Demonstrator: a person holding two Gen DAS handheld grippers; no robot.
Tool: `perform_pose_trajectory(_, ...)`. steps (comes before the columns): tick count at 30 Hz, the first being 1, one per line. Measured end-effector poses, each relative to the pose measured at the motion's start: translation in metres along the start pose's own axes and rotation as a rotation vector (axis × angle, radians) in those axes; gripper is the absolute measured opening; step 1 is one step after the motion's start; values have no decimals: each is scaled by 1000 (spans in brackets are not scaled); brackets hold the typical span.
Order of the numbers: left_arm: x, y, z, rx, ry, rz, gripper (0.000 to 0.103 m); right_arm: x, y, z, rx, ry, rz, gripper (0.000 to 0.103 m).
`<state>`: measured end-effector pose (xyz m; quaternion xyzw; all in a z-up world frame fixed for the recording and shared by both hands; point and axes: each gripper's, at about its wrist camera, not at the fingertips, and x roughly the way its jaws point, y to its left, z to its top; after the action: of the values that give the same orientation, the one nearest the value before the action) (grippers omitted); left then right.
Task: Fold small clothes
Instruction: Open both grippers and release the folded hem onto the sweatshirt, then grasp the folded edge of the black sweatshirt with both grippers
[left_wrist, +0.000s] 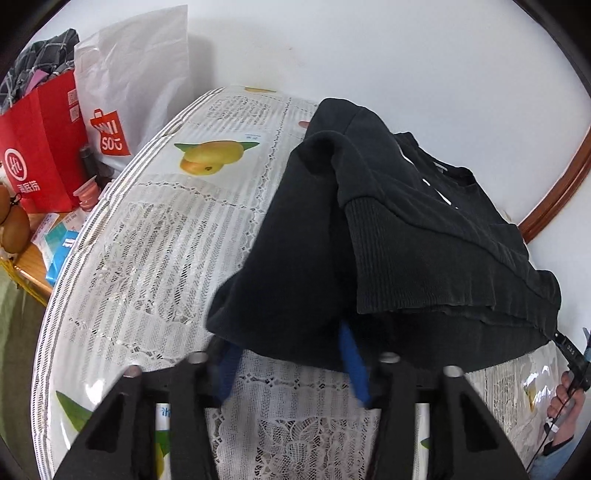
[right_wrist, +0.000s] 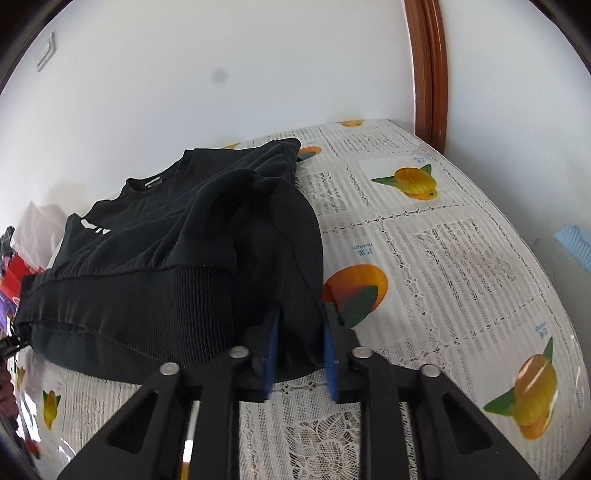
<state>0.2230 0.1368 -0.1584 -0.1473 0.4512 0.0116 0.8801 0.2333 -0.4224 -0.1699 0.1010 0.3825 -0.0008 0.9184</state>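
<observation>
A black sweatshirt (left_wrist: 406, 236) lies partly folded on the table (left_wrist: 155, 236), sleeves laid over the body, ribbed hem towards me. My left gripper (left_wrist: 291, 354) has its blue pads wide apart on either side of the sweatshirt's near left corner. In the right wrist view the sweatshirt (right_wrist: 177, 251) lies left of centre. My right gripper (right_wrist: 301, 343) has its blue pads on either side of the near right corner of the cloth; the jaws stand partly apart.
The table wears a lace cloth with fruit prints under clear plastic (right_wrist: 443, 258). A red paper bag (left_wrist: 40, 147) and a white shopping bag (left_wrist: 136, 81) stand at the left. A wooden door frame (right_wrist: 428, 70) rises at the back right. The white wall is close behind.
</observation>
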Motion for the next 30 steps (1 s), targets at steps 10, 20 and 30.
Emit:
perform_pose_trajectory(10,-23,-1,-23,42,4,29,12,-26,-4,-22,11,-8,31,14)
perform_pose_trajectory(20,-54,1,-71,118,25,24,14,-59,-6,-53,-25,18,-26,15)
perform_pose_trajectory(30,-81,-2,-85,159,-9,16,38,-118,22,-59,-29,-96,87,22)
